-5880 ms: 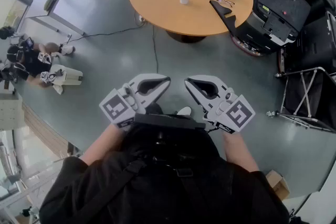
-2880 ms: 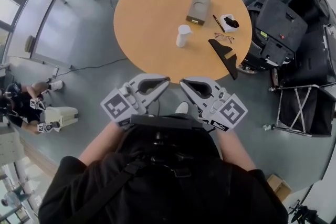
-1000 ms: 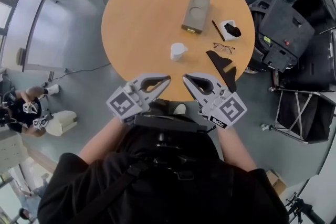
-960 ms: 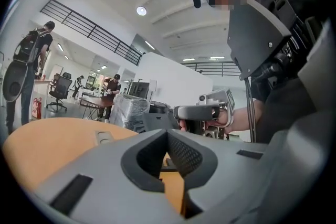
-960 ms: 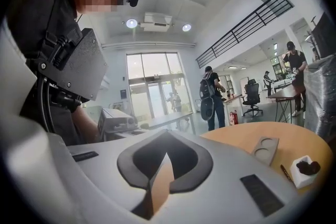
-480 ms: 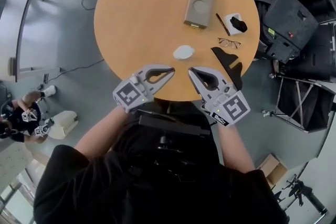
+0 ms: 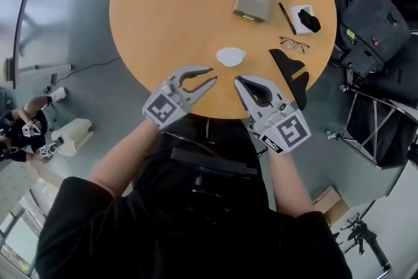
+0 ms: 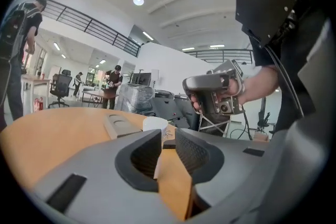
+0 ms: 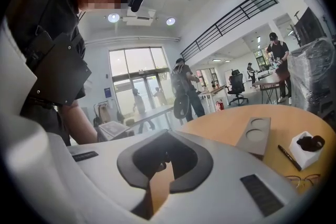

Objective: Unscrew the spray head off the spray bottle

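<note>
Spray bottle [image 7: 229,57] upright, long axis vertical (left tool [image 7: 213,76] newly apart, empty; right tool [image 7: 238,80] together)

A round orange bench [image 7: 170,3] stands on a grey floor [image 7: 78,95], under round ceiling lights [image 8: 138,1], with glass doors [image 9: 137,86] beyond.

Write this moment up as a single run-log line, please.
phase: pre-grasp | left gripper: jaws just opening, nothing between | right gripper: shut, empty | spray bottle: upright on table, untouched
</note>
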A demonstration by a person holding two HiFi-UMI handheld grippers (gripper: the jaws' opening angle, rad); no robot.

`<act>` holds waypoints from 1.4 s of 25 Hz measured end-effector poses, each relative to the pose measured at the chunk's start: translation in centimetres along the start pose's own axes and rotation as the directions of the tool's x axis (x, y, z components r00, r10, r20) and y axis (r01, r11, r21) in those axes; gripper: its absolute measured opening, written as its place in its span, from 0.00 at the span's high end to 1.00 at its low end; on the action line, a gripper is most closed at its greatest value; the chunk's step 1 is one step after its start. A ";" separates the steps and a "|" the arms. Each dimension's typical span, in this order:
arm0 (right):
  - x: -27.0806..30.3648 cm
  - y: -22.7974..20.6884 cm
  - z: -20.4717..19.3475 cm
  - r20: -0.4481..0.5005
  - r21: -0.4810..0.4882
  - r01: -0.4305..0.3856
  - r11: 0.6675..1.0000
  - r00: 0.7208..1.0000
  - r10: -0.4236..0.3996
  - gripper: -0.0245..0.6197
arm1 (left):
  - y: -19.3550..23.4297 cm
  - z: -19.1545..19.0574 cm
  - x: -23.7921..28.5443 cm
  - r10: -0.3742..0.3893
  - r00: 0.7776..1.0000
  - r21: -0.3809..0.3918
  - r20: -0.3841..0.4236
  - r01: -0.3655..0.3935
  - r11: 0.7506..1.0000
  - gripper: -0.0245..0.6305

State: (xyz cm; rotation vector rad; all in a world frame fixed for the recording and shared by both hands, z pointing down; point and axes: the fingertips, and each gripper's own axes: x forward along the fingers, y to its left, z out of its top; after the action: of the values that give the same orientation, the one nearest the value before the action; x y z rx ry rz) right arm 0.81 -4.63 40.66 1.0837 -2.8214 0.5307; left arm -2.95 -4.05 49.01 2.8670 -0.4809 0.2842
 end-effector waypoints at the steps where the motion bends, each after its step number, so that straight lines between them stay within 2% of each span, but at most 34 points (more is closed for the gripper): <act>1: 0.1 -0.5 -0.7 -0.004 -0.001 -0.006 1.000 1.000 0.006 0.95 | 0.1 -0.7 0.5 0.010 1.000 0.025 -0.005 -0.009 1.000 0.79; 9: 2.0 -2.8 -6.3 -0.028 0.022 -0.060 0.998 0.998 0.060 0.95 | 3.2 -8.2 3.7 0.144 0.990 0.003 0.003 -0.144 0.990 0.71; 13: 2.8 -3.6 -10.1 -0.054 0.031 -0.076 0.997 0.996 0.078 0.95 | 4.2 -12.1 5.0 0.153 0.988 0.034 -0.018 -0.152 0.988 0.62; 17: 2.8 -4.4 -13.7 -0.070 0.058 -0.075 0.996 0.994 0.079 0.95 | 4.8 -15.2 6.4 0.159 0.987 0.065 -0.018 -0.158 0.985 0.56; 24: 2.5 -5.2 -17.3 -0.082 0.088 -0.053 0.995 0.995 0.061 0.95 | 5.9 -17.3 9.7 0.144 0.989 0.119 0.012 -0.145 0.982 0.45; 35: 0.9 -5.9 -19.0 -0.089 0.100 -0.021 0.995 0.996 0.030 0.95 | 6.5 -17.5 13.7 0.125 0.992 0.149 0.024 -0.127 0.981 0.43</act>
State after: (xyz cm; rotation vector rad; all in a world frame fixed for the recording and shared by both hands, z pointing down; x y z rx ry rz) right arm 2.98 -2.71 60.40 1.0131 -2.7604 0.7100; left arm 4.88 -9.84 69.99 2.9911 -0.6730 0.3339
